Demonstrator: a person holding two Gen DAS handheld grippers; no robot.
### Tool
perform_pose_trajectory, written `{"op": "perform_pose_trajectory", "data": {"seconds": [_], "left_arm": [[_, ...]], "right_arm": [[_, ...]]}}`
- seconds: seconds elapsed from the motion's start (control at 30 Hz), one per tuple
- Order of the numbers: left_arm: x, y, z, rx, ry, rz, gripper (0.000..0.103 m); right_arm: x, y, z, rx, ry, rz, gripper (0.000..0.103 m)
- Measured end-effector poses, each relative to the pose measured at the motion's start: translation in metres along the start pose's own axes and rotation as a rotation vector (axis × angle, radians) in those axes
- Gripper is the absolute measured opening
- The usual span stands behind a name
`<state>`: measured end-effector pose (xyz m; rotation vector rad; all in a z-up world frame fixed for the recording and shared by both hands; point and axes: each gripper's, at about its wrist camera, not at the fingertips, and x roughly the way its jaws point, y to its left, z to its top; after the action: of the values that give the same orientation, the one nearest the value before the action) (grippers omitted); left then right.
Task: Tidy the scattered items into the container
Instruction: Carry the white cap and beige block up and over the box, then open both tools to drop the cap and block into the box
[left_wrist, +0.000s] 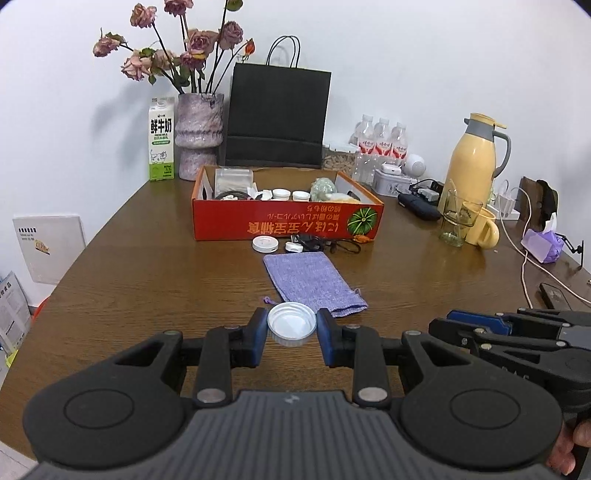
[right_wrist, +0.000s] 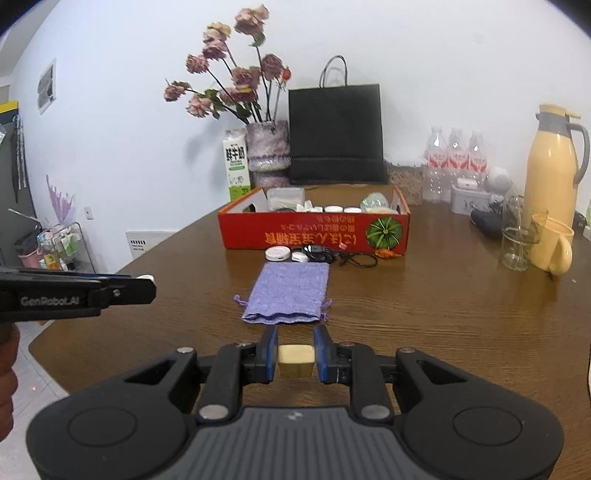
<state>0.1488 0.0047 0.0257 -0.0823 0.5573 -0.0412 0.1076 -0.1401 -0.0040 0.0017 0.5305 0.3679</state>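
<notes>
My left gripper (left_wrist: 291, 325) is shut on a white round lid (left_wrist: 291, 323), held above the table near its front. My right gripper (right_wrist: 295, 358) is shut on a small cream-coloured block (right_wrist: 296, 360). The red cardboard box (left_wrist: 288, 221) stands mid-table, holding small white jars and other items; it also shows in the right wrist view (right_wrist: 314, 230). A purple knit pouch (left_wrist: 314, 282) lies flat between the box and the grippers, also seen in the right wrist view (right_wrist: 288, 291). A white round case (left_wrist: 265, 244), a small white piece (left_wrist: 293, 246) and black cables (left_wrist: 332, 244) lie along the box's front.
Behind the box stand a milk carton (left_wrist: 161, 138), a vase of dried roses (left_wrist: 199, 136), a black paper bag (left_wrist: 277, 118) and water bottles (left_wrist: 382, 142). At right are a yellow thermos (left_wrist: 474, 162), a glass (left_wrist: 456, 218), a yellow mug (left_wrist: 484, 229) and a white cable (left_wrist: 524, 266).
</notes>
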Motion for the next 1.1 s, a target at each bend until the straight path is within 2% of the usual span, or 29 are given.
{"op": "perform_pose_trajectory", "data": {"seconds": [0.13,0.27,0.43,0.57,0.7,0.8,0.93,1.1], "left_arm": [[0.015,0.006,0.015,0.002,-0.007,0.005,0.03],[0.037,0.018,0.045,0.005,-0.023,-0.021,0.03],[0.089,0.028,0.107,0.037,-0.011,-0.12,0.03],[0.153,0.028,0.163,0.073,0.034,-0.148,0.03],[0.237,0.026,0.206,0.08,0.15,-0.161,0.03],[0.302,0.026,0.218,0.066,0.277,-0.144,0.03],[0.368,0.026,0.219,0.03,0.388,-0.141,0.03],[0.421,0.021,0.209,0.038,0.454,-0.068,0.035]], "right_arm": [[0.018,-0.011,0.016,0.0,-0.008,-0.018,0.02],[0.039,-0.021,0.048,-0.015,-0.047,-0.028,0.02],[0.078,-0.047,0.11,0.008,-0.088,0.035,0.02],[0.132,-0.072,0.175,0.034,-0.084,0.054,0.02],[0.218,-0.102,0.232,0.103,0.051,0.097,0.02],[0.286,-0.123,0.254,0.178,0.193,0.108,0.02],[0.363,-0.137,0.258,0.242,0.343,0.07,0.02],[0.414,-0.134,0.249,0.179,0.418,-0.036,0.02]]}}
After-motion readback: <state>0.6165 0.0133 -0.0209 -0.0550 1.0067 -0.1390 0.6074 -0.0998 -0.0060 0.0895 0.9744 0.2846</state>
